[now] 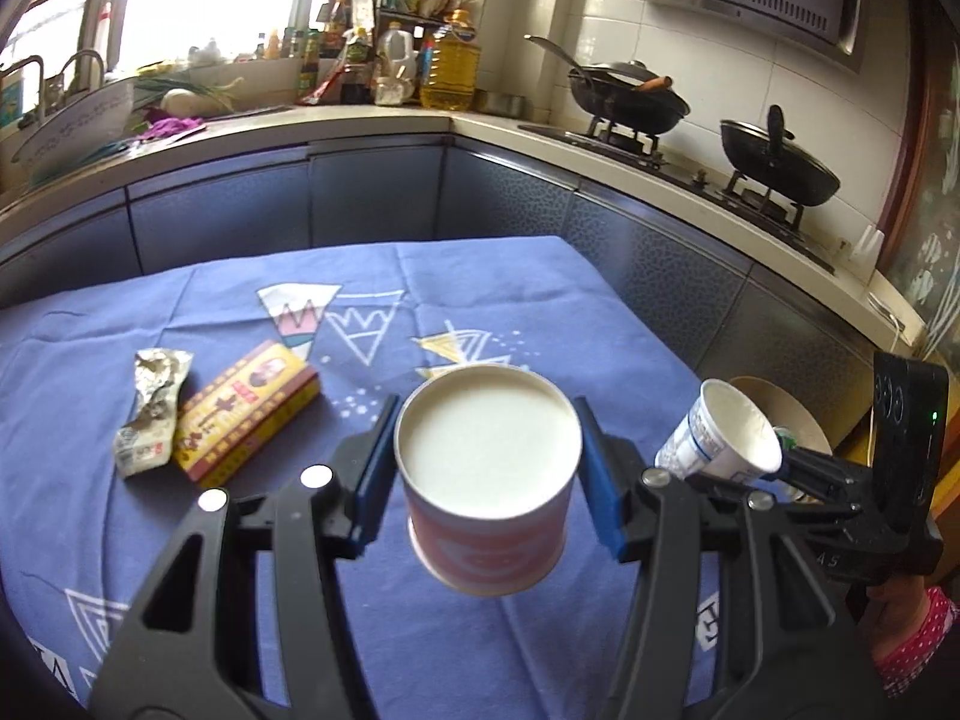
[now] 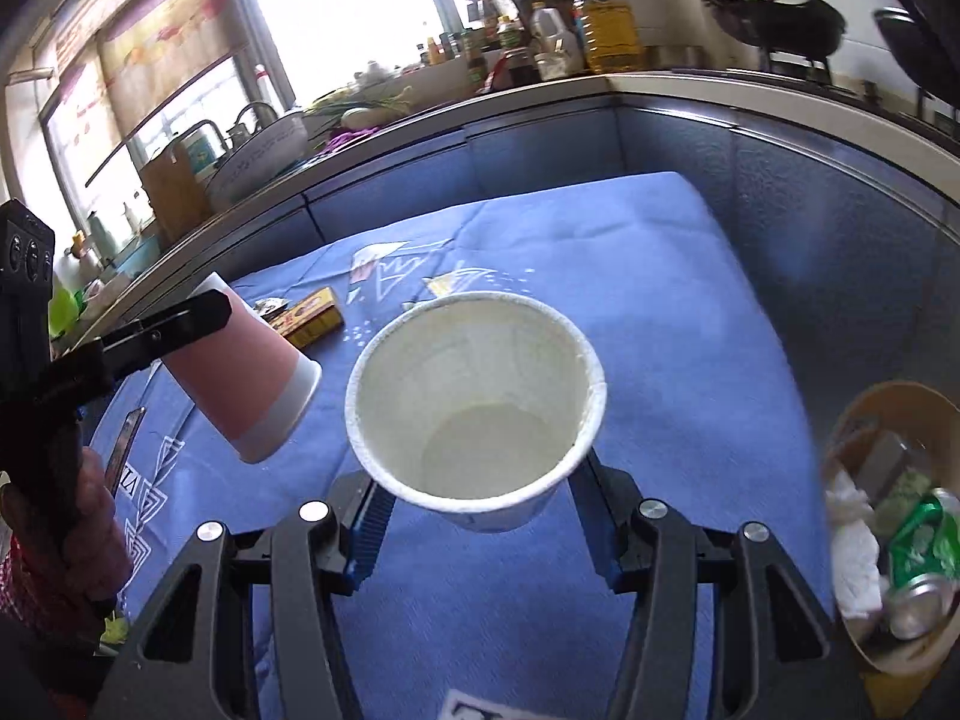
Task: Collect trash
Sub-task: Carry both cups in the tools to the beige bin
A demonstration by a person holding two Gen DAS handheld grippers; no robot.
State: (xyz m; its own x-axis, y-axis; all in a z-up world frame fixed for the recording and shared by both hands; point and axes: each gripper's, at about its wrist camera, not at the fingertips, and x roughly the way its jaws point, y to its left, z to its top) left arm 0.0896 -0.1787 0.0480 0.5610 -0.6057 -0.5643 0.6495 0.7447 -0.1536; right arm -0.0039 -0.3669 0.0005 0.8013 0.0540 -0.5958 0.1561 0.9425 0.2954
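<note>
I had the left gripper point(image 1: 489, 468) clamped on a pink paper cup point(image 1: 489, 474), its blue pads pressed to both sides of the wall, the cup lifted clear of the blue tablecloth point(image 1: 360, 276). The right gripper point(image 2: 477, 498) was likewise clenched around a white paper cup point(image 2: 474, 402), mouth tilted toward its camera, a little pale residue on its bottom.

Still lying on the cloth to my left were a crumpled foil wrapper point(image 1: 153, 408) and, touching it, a flat yellow-and-red carton point(image 1: 249, 414), both well apart from the held cups. Nothing stood between the two cups; in the left view the white one hung just to the right of the pink one.

Off the table's right edge sat a round brown bin point(image 2: 888, 420), open-topped, already holding a crushed green can point(image 2: 921, 546) and white tissue point(image 2: 852, 552). The way from the white cup to the bin ran over bare cloth and then past the table's edge.

Beyond the far edge a narrow gap separated the table from dark blue cabinet fronts point(image 1: 372, 192) under a pale counter crowded with bottles, with two black woks point(image 1: 630, 99) on a stove at the right.

The cloth was soft and creased, printed with white triangles; the cups were smooth, tapered paper with rolled rims; the wrapper was shiny and wrinkled.
</note>
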